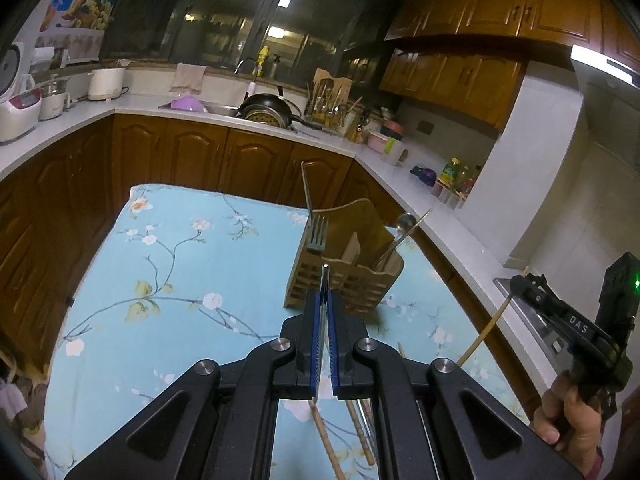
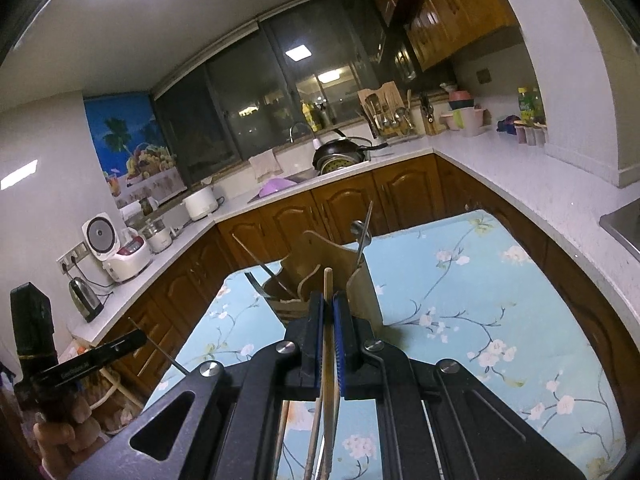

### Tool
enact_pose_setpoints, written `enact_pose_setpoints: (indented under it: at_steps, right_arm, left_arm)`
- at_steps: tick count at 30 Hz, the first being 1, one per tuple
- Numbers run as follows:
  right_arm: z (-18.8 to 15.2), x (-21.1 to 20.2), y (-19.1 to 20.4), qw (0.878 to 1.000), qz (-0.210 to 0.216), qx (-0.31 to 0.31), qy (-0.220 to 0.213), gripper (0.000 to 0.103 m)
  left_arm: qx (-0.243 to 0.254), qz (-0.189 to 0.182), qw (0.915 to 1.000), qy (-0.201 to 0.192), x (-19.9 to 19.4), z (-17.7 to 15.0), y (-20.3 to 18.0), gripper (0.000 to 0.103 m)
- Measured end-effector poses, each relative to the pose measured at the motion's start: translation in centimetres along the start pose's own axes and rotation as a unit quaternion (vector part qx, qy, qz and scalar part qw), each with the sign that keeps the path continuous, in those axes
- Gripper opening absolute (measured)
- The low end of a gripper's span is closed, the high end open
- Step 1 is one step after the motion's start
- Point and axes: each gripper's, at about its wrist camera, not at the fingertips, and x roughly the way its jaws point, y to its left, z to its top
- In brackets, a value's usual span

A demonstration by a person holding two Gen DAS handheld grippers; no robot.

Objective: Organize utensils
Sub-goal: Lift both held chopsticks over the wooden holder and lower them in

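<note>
My left gripper (image 1: 325, 298) is shut on a thin metal chopstick (image 1: 325, 274) whose tip pokes up past the blue pads. Ahead on the floral cloth stands a wooden utensil holder (image 1: 348, 280) with a fork (image 1: 319, 232), a spoon (image 1: 405, 222) and a metal stick (image 1: 307, 188) in it. My right gripper (image 2: 329, 300) is shut on a bamboo chopstick (image 2: 328, 280), pointing at the holder (image 2: 362, 280). Each gripper shows in the other's view: the right gripper (image 1: 518, 282) with its chopstick (image 1: 486, 330), the left gripper (image 2: 140, 336) with its metal chopstick (image 2: 164, 354).
Loose wooden chopsticks (image 1: 326, 444) lie on the blue floral cloth (image 1: 180, 264) below my left gripper. White counters (image 1: 460, 240) over brown cabinets wrap around the table. A sink with a black pan (image 1: 266, 110) is at the back. A person's hand (image 1: 568, 416) holds the right gripper.
</note>
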Motion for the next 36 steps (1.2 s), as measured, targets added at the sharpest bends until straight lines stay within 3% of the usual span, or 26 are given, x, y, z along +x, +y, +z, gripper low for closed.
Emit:
enact_pose_setpoints:
  at_steps: [13,24,29,36]
  right_arm:
    - [2.8,1.2,0.3,1.0,0.001,-0.011,-0.028,0.005]
    - [9.1,3.2,1.3,0.996,0.001,-0.02,-0.088,0.005]
    - [11.6,5.2,1.6,0.994,-0.009,-0.027,-0.11,0.005]
    - [11.8,9.0,1.9,0.993,-0.024,-0.037,-0.11,0.005]
  left_arm:
    - [0.012,-0.01,0.9991,-0.04,1.1,3.4,-0.7,0.002]
    - [0.033,-0.013,0.9941,-0.102,3.9,8.1,-1.6,0.001]
    - [0.035,-0.008,0.992,-0.121,6.6,9.4,-1.5,0.001]
    - [0.012,0.01,0.9926,-0.121,12.8,9.7,-0.7,0.001]
